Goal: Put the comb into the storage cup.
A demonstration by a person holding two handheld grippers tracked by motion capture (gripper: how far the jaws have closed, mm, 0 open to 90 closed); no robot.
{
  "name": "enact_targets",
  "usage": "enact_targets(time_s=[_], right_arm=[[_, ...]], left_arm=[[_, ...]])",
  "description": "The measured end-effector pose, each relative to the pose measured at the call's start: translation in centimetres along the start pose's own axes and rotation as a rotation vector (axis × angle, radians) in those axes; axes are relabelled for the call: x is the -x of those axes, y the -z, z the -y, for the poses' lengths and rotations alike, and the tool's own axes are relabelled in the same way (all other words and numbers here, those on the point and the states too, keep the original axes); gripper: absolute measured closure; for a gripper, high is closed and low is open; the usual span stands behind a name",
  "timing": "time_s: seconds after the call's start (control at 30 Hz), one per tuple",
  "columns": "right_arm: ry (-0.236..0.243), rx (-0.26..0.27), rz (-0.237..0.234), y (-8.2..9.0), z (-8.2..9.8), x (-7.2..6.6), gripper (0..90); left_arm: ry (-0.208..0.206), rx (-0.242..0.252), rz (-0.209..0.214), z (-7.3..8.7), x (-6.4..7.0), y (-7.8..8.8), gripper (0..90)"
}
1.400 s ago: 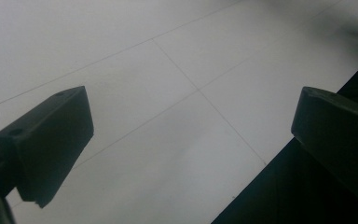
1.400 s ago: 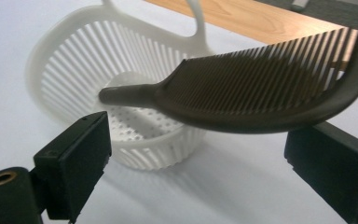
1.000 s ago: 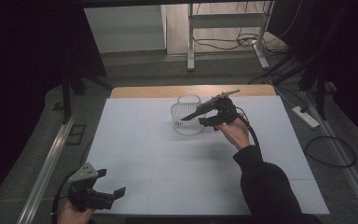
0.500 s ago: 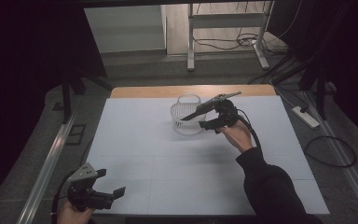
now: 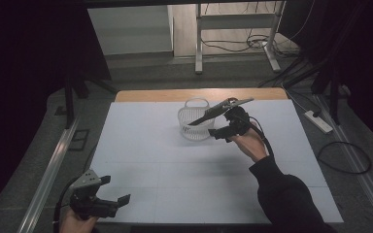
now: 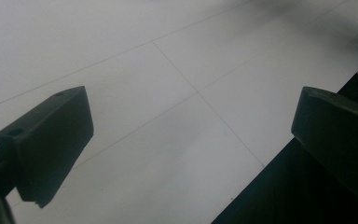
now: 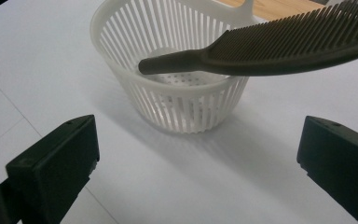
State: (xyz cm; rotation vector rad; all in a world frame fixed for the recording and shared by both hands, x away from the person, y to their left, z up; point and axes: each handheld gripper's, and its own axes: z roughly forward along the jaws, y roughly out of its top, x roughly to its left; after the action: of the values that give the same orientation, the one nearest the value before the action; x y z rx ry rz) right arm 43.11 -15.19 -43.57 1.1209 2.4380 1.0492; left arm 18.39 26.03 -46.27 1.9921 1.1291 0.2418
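A white slatted basket (image 5: 194,130) (image 7: 182,109) stands on the white table (image 5: 175,160), toward the far middle. A dark comb (image 5: 221,110) (image 7: 284,46) rests in it at a slant, its handle end over the basket's inside and its toothed end sticking out past the right rim. My right gripper (image 5: 219,132) (image 7: 198,158) is open just right of the basket, with the jaws pointing at it and nothing between them. My left gripper (image 5: 115,190) (image 6: 191,135) is open over the table's near left edge, holding nothing.
Beyond the white sheet a strip of wooden tabletop (image 5: 165,94) shows at the far edge. A metal rail (image 5: 48,170) runs along the left of the table. A power strip (image 5: 320,121) and cables (image 5: 345,160) lie on the floor at the right.
My right gripper has drawn back slightly from the basket toward the person. The comb stays leaning in the basket. The left gripper has not moved.
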Motion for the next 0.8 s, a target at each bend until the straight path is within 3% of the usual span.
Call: enact_targets(time_s=[0.8], right_arm=[[0.055,-0.005,-0.018,1.4,1.8,-1.7,0.0]], left_arm=[[0.005,0.003,-0.006,0.0,0.0,0.0,0.0]])
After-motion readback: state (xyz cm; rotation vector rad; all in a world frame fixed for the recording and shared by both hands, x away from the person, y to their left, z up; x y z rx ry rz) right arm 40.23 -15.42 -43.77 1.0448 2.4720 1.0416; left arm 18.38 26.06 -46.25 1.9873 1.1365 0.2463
